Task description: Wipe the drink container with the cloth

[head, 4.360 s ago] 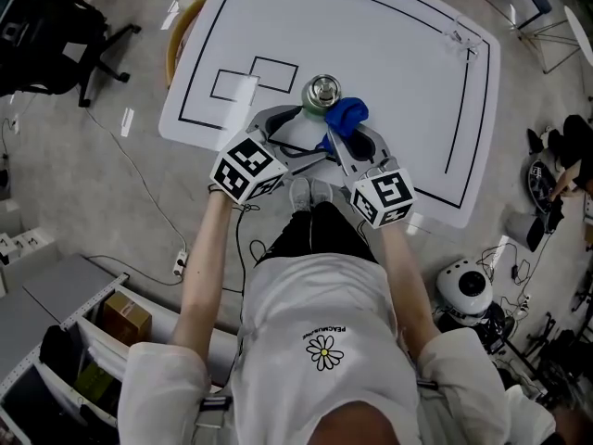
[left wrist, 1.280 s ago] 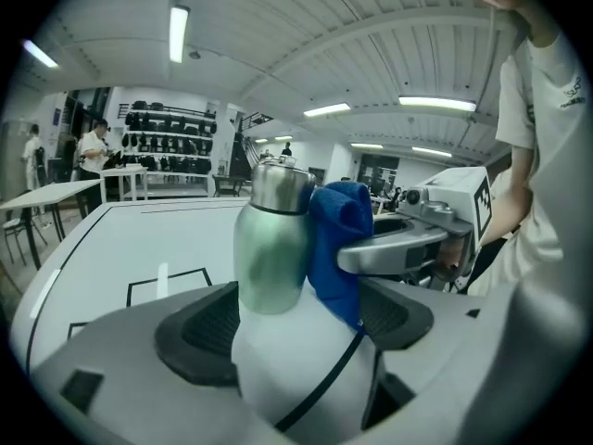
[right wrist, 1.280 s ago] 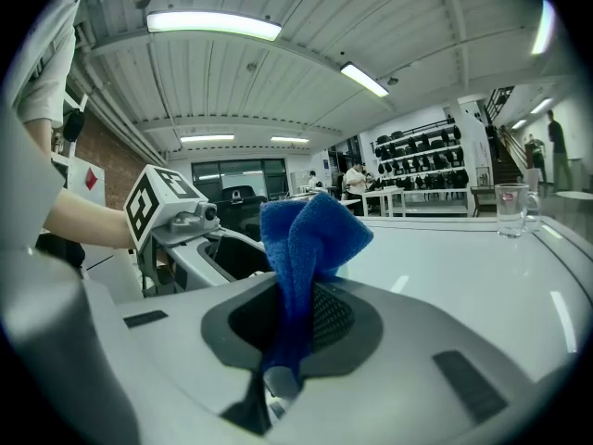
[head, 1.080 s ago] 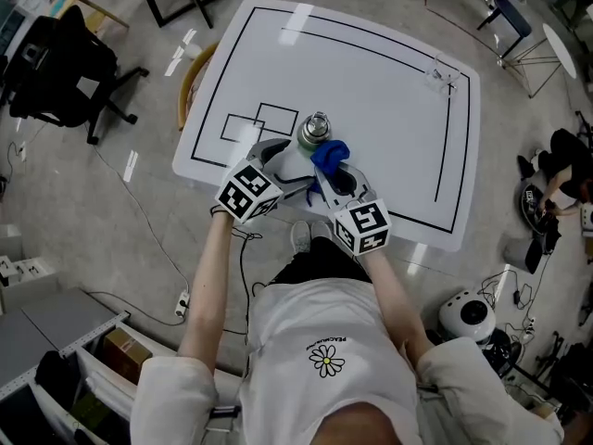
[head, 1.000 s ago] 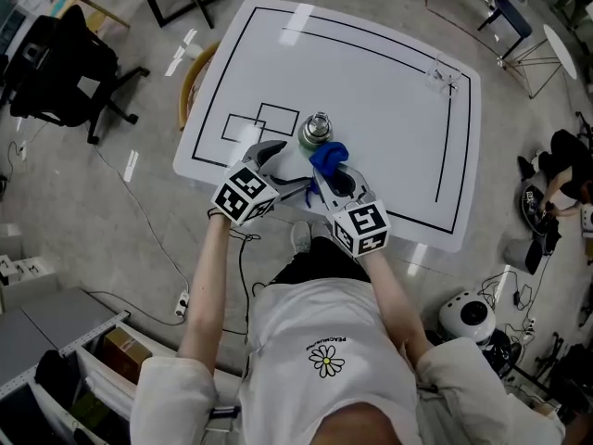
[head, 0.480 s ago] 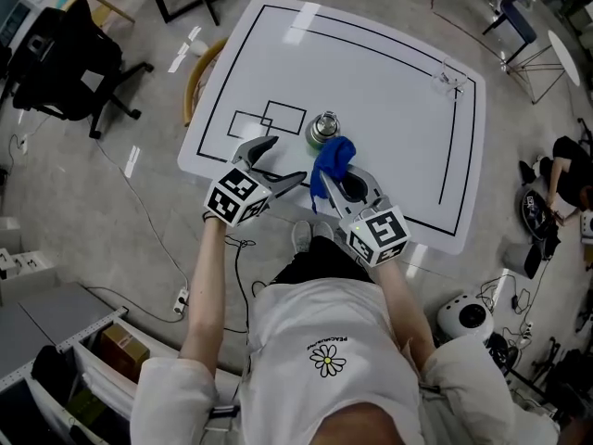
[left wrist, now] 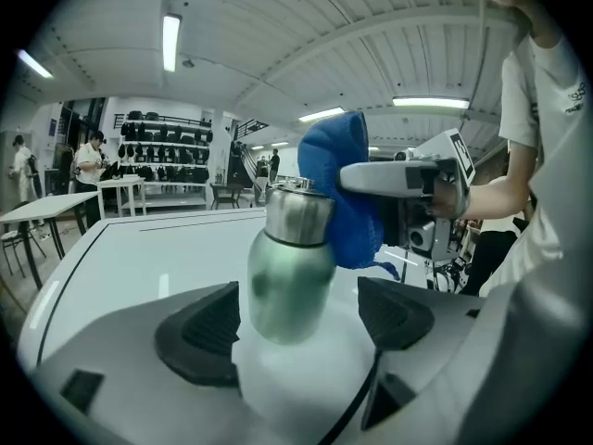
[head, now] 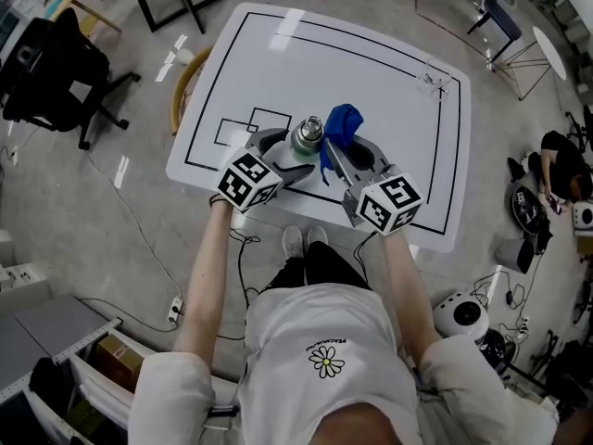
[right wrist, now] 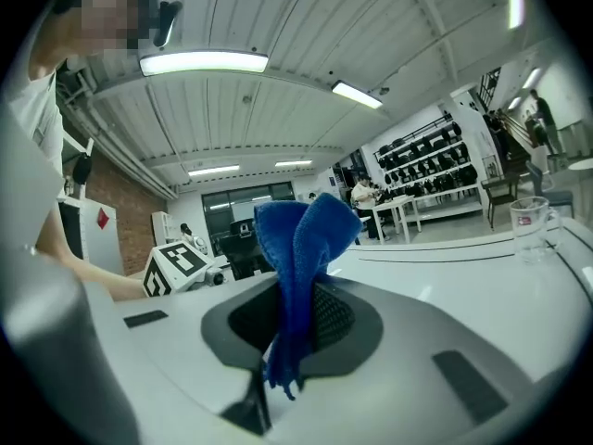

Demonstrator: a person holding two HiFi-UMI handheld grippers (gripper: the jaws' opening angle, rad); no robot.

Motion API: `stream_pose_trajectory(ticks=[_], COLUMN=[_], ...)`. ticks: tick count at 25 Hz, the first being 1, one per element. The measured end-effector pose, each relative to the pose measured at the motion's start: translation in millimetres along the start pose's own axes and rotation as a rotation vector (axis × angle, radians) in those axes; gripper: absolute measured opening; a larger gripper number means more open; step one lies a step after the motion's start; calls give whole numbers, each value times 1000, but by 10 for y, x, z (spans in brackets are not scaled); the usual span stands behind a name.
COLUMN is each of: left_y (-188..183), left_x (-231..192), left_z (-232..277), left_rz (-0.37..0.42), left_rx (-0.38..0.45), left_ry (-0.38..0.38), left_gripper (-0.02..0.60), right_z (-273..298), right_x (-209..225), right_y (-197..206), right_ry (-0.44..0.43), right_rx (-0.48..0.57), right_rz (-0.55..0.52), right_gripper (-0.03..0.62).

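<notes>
The bottle [left wrist: 289, 276] stands upright, cap up, beside cloth [left wrist: 341, 193].

Bottle [left wrist: 289, 262]: base lost in a white blur low between the left gripper's [left wrist: 298, 321] jaws. In the head view only the cap shows, the body hidden beneath it. Contact with either pad: cannot tell.
Cloth [right wrist: 298, 248]: lower end hidden deep between the right gripper's [right wrist: 295, 327] jaws. Whether it touches the bottle, just right of the left jaws: unclear.
Cup [right wrist: 530, 222]: far right, beyond the right jaws. Print too small to read.
</notes>
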State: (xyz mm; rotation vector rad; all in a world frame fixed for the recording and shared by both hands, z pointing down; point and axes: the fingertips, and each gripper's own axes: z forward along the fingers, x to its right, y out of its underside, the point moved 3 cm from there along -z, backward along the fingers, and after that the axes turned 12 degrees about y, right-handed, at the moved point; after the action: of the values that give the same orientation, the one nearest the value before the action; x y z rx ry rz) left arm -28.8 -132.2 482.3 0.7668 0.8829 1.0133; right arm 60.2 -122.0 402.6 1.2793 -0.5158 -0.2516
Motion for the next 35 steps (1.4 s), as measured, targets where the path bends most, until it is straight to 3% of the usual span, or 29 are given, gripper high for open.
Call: stream_pose_trajectory(ticks=[7, 17, 27, 35], left_y=[30, 148, 169, 77], left_x=[58, 280, 384, 18], left_z=[98, -17, -23, -113], left_rz=[-20, -28, -57, -26], left_rx=[4, -43, -29, -20], left_ry=[-26, -84, -99, -100], left_gripper=[388, 388, 388, 388], right_z=[-100, 12, -36, -37], right_x=[-196, -114, -287, -250], right_y=[99, 82, 159, 146], right_ry=[-34, 47, 8, 7], right_rx=[-4, -10, -29, -40], right_rz=[73, 51, 76, 63], right_gripper=[43, 43, 43, 43])
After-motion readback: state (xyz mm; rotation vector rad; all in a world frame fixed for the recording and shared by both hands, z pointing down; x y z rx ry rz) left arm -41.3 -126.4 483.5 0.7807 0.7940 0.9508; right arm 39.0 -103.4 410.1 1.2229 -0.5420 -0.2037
